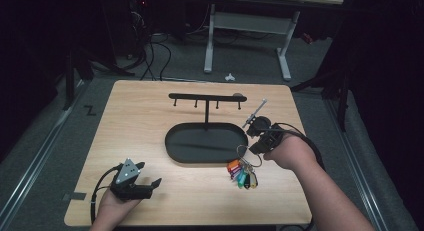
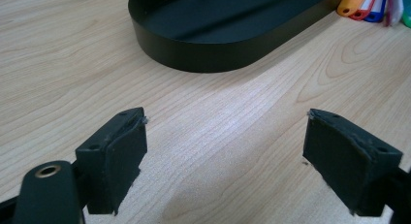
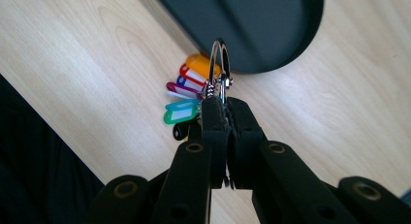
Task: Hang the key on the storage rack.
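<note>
Worktop (image 1: 150,116): pale wood board, the largest item, carrying everything below.

Stand (image 1: 206,122): black, set mid-worktop. An oval tray (image 1: 190,146) forms its base; a post rises from the tray to a crossbar (image 1: 205,96) with four short pegs hanging under it. No peg carries anything.

Left gripper (image 1: 145,178): rests low near the front left of the worktop, well apart from the stand. Its fingers (image 2: 121,151) stand wide with bare wood between them, holding nothing.

Right gripper (image 1: 257,141): just right of the tray's front end. In the right gripper view its fingers (image 3: 213,122) are pressed together on the base of the ring.

Ring (image 3: 219,64): a metal loop standing upright above the fingertips, its opening clear.

Tags (image 1: 242,172): a bunch of coloured plastic key tags (orange, red, purple, green among them) hanging from the ring, the lowest seemingly resting on the worktop just in front of the tray.

Step in hand, as a judgement: likely hanging the ring on a peg. To do it well, the grip should stay firm and low on the ring so the loop's opening remains free; lift until the tags clear the tray wall, bring the loop square to a peg, and release only once the peg bears the weight.
</note>
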Action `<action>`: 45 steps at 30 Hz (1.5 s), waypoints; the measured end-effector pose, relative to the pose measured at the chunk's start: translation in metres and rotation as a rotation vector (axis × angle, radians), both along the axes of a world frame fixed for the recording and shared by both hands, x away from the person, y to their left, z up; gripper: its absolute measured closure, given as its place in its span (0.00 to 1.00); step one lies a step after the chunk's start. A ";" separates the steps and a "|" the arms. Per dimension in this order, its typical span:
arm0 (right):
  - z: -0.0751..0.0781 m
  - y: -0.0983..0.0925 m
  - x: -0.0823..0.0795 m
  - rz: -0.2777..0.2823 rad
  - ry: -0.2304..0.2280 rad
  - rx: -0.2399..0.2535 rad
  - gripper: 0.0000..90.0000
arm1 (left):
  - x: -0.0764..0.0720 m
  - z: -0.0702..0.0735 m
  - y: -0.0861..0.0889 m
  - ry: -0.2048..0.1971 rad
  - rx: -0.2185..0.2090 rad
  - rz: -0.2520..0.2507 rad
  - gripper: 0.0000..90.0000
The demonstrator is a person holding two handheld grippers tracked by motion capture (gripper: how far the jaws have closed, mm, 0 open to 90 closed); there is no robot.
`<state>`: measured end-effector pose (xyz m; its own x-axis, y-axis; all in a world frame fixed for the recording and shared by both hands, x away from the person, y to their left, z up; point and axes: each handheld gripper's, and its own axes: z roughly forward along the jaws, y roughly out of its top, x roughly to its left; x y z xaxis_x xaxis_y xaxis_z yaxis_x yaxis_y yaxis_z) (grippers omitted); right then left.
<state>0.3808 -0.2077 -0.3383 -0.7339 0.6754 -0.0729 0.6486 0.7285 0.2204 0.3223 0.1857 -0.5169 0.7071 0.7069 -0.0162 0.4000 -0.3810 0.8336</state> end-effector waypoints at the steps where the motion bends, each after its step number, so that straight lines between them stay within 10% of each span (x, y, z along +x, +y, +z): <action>1: 0.007 0.002 0.001 0.004 -0.009 0.000 0.97 | 0.000 0.000 0.000 -0.001 0.002 -0.002 0.18; 23: 0.058 0.013 0.027 -0.007 -0.095 -0.022 0.97 | -0.001 0.001 0.003 0.001 0.002 0.002 0.18; 45: 0.065 0.019 0.059 -0.035 -0.090 -0.012 0.97 | -0.002 0.001 0.008 0.002 -0.012 0.012 0.18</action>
<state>0.4401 -0.1885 -0.2733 -0.7003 0.6988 -0.1457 0.6514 0.7091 0.2701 0.3206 0.1935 -0.5158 0.6985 0.7151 -0.0261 0.4061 -0.3662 0.8372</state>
